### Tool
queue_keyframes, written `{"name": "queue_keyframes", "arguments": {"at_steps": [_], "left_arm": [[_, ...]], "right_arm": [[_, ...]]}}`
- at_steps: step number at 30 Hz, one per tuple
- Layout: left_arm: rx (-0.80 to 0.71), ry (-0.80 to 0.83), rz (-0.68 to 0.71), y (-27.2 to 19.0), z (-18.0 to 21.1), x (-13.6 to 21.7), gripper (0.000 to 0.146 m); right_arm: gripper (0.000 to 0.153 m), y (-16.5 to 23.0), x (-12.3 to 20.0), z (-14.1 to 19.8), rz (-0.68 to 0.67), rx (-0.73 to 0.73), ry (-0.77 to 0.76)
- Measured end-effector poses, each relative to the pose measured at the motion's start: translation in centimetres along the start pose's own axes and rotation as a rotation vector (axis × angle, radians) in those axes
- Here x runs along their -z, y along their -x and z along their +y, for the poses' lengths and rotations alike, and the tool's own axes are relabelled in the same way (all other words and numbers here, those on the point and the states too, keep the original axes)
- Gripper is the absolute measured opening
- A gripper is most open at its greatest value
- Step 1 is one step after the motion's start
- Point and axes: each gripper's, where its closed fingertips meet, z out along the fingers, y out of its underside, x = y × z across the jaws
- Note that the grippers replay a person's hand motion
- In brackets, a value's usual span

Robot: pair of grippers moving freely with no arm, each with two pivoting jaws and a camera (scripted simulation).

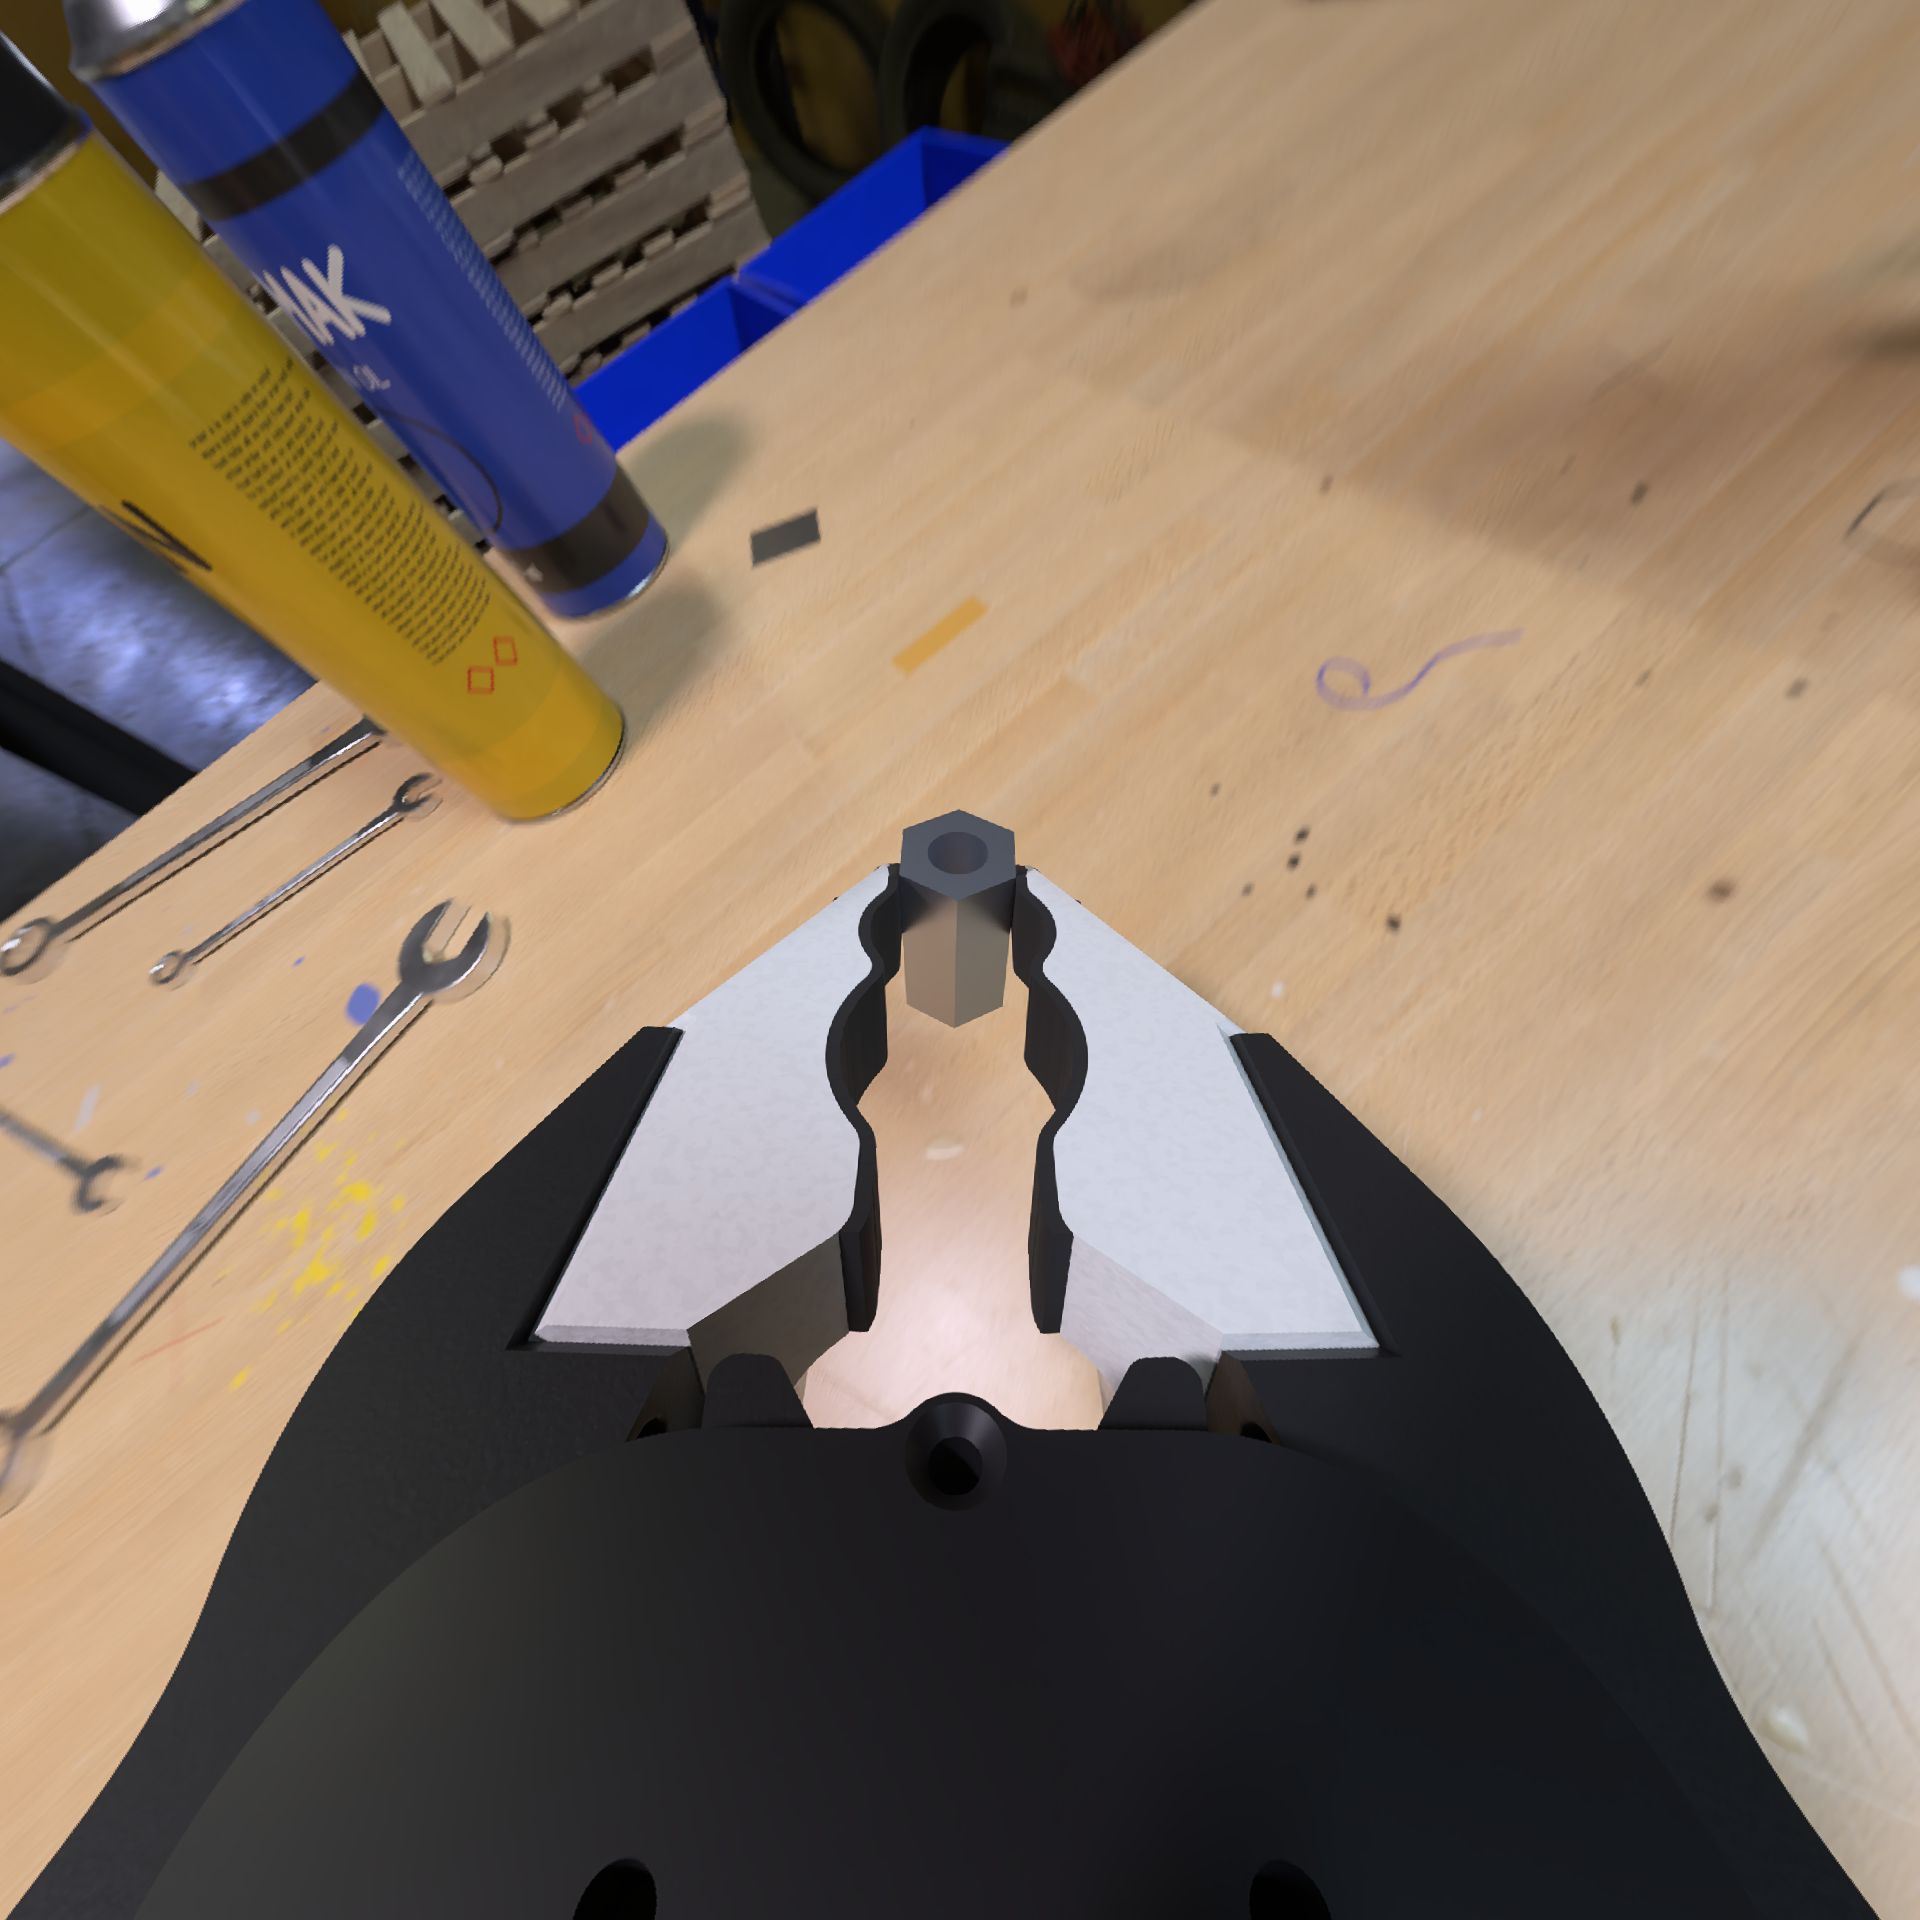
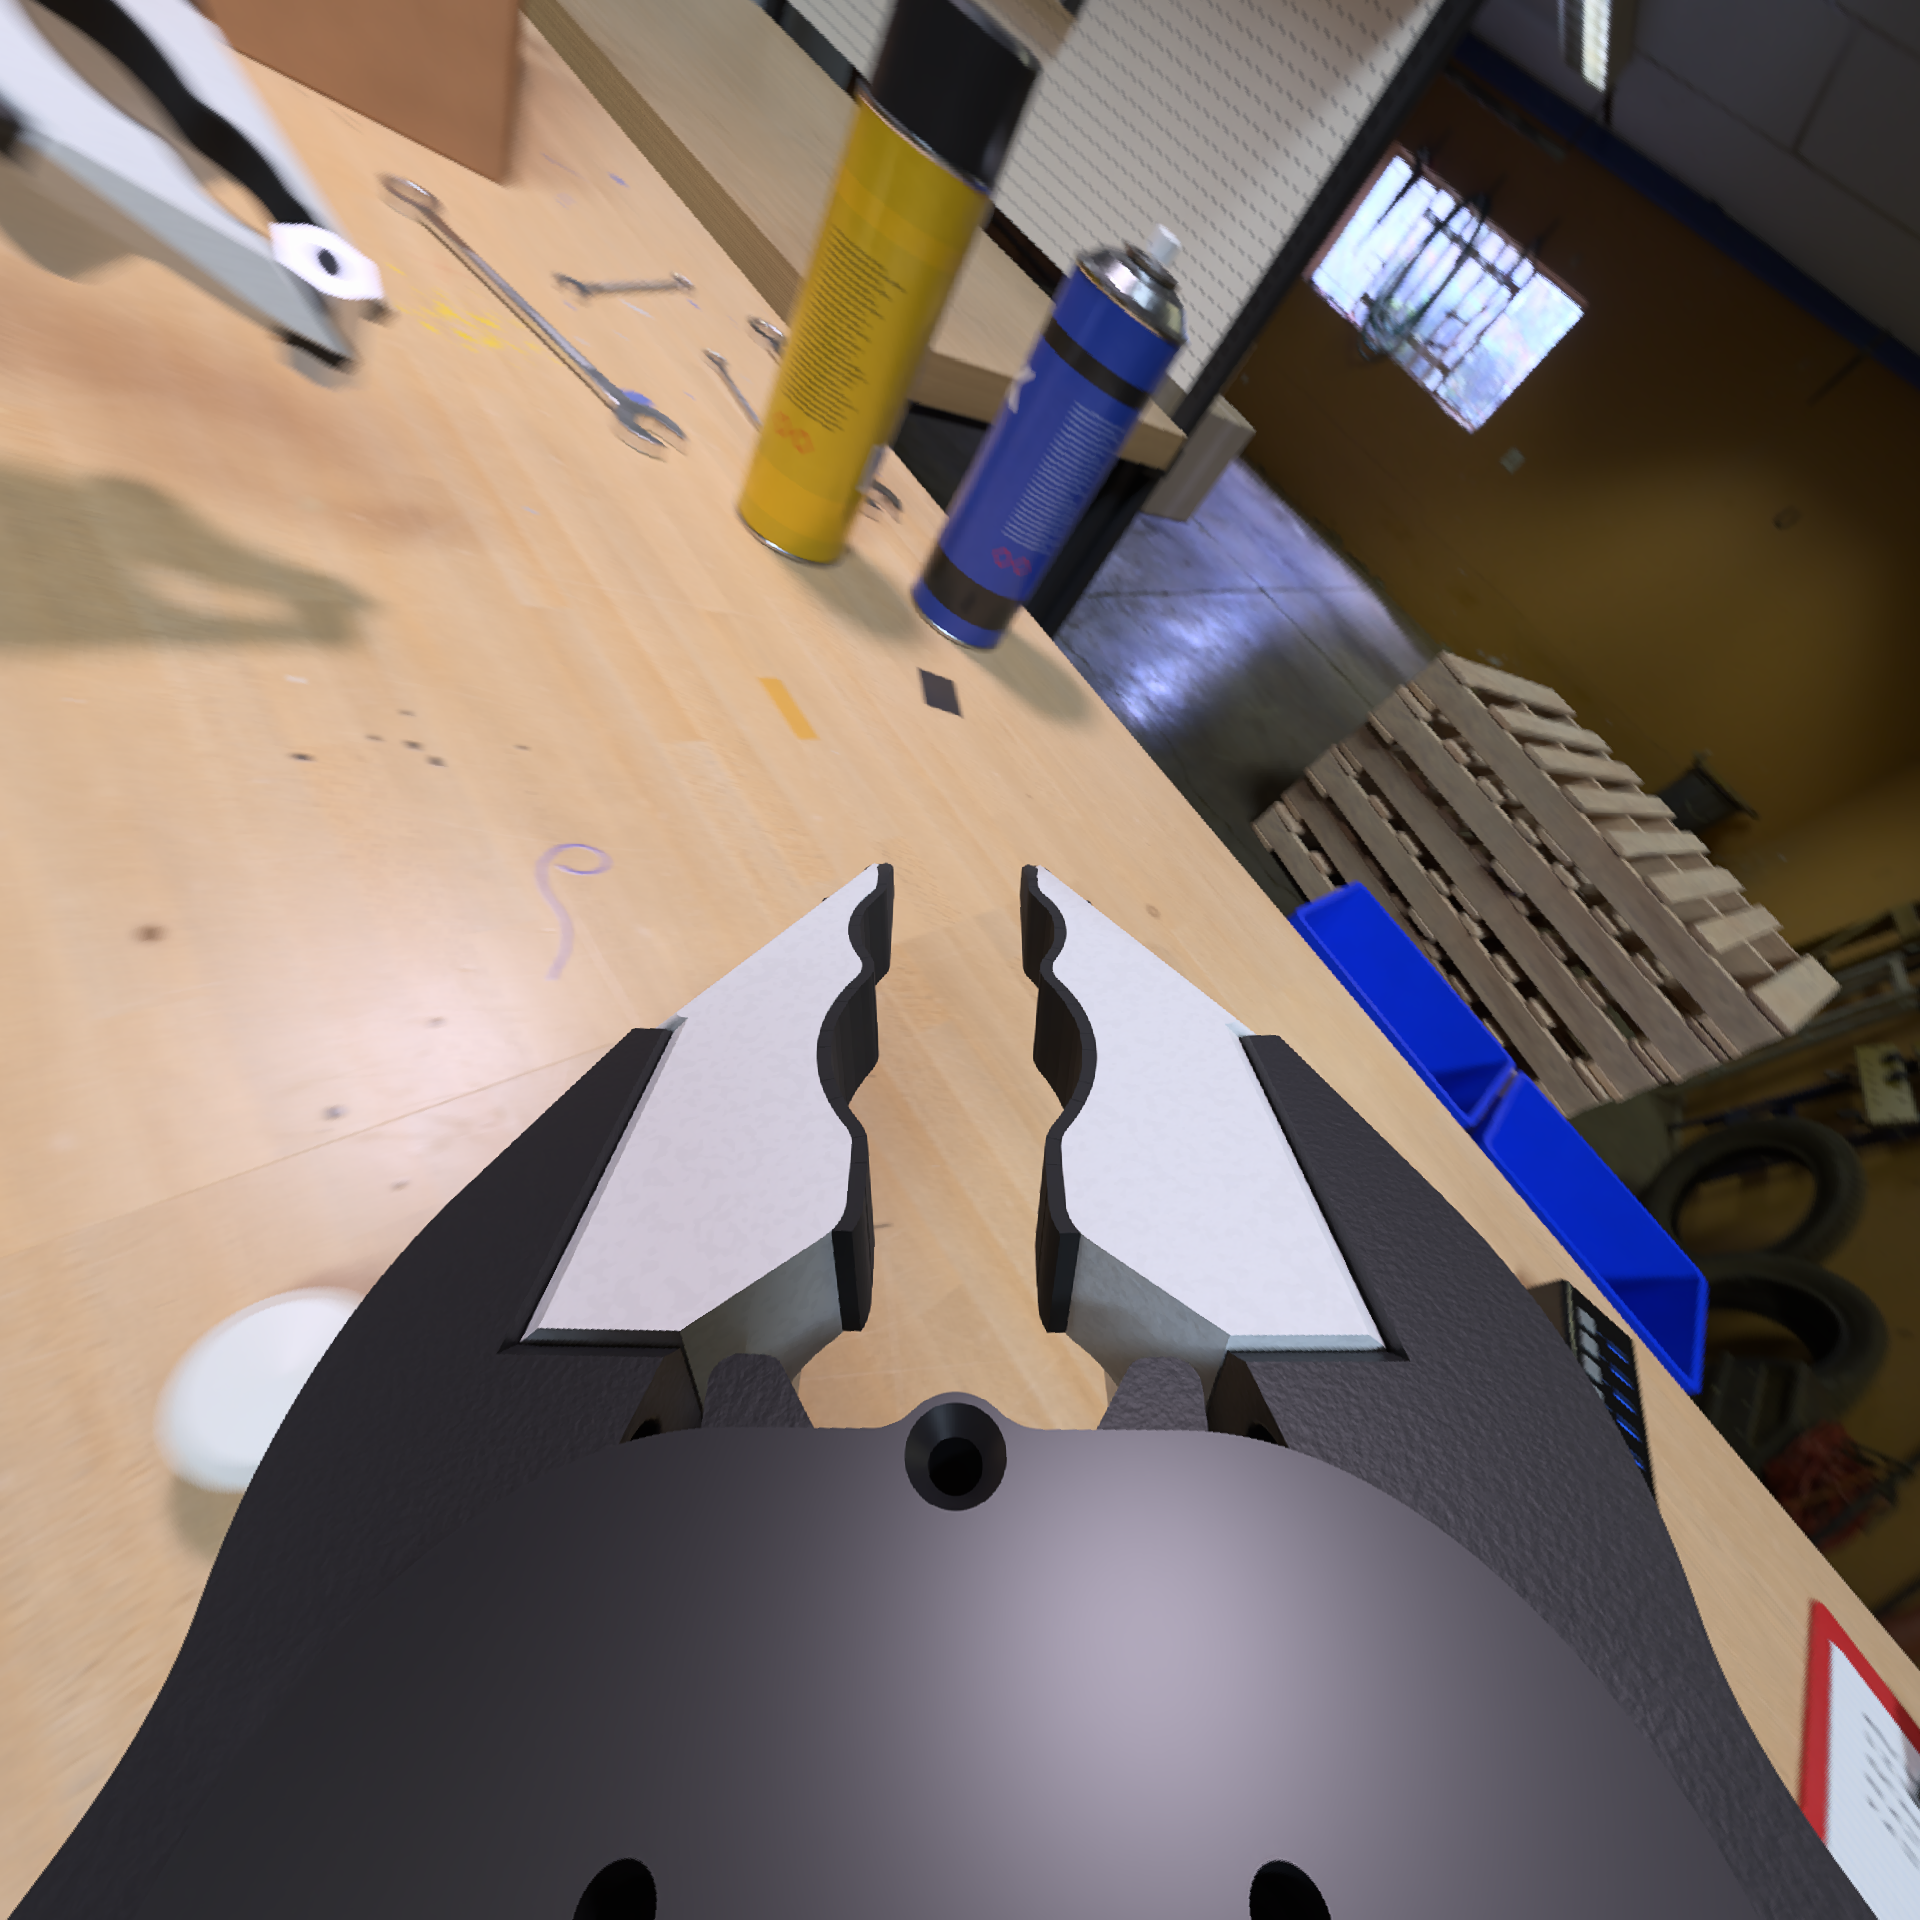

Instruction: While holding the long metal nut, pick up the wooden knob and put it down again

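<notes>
Currently logged, one workbench, light wood, w/ paint specks. Item 1: left gripper, fingers clamped on long metal nut, dark grey hex, held upright at the fingertips, bore end up, lifted clear of the bench. Item 2: right gripper, fingers apart w/ nothing between, over bare wood. Item 3: rounded pale object, blurred, on bench just left of right gripper body; prob. the wooden knob, can't confirm. Item 4: yellow spray can & blue spray can, upright, side by side nr bench edge. Item 5: several wrenches flat on bench beside the cans. Item 6: blue bins beyond the edge, stacked pallets behind them.
</notes>
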Motion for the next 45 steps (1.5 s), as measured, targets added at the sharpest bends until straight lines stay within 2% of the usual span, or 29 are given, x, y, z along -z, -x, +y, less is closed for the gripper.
{"name": "queue_keyframes", "arguments": {"at_steps": [6, 9, 14, 25, 33, 45], "left_arm": [[0.203, -0.153, 0.059, 1.2, -2.6, -1.4, 0.02], [0.311, -0.219, 0.077, 1.9, -3.0, -1.8, 0.02], [0.475, -0.24, 0.19, 1.5, -2.7, -2.6, 0.02], [0.497, -0.171, 0.185, 0.7, -1.5, -4.3, 0.02], [0.511, -0.162, 0.231, -0.1, -1.7, -4.6, 0.02], [0.48, -0.152, 0.179, -0.4, -1.7, -4.2, 0.02]], "right_arm": [[0.026, 5.4, 2.7, -1.1, -0.106, 0.044, -0.019], [0.027, 8.1, 2.9, -1.0, -0.169, 0.035, -0.017], [0.03, 11.9, 2.2, 0.6, -0.279, 0.032, 0.036], [0.033, 14.1, 0.5, 3.1, -0.308, 0.072, 0.134], [0.034, 14.1, 0.2, 3.7, -0.303, 0.067, 0.142], [0.035, 13.9, 0.0, 4.3, -0.284, 0.087, 0.169]]}}
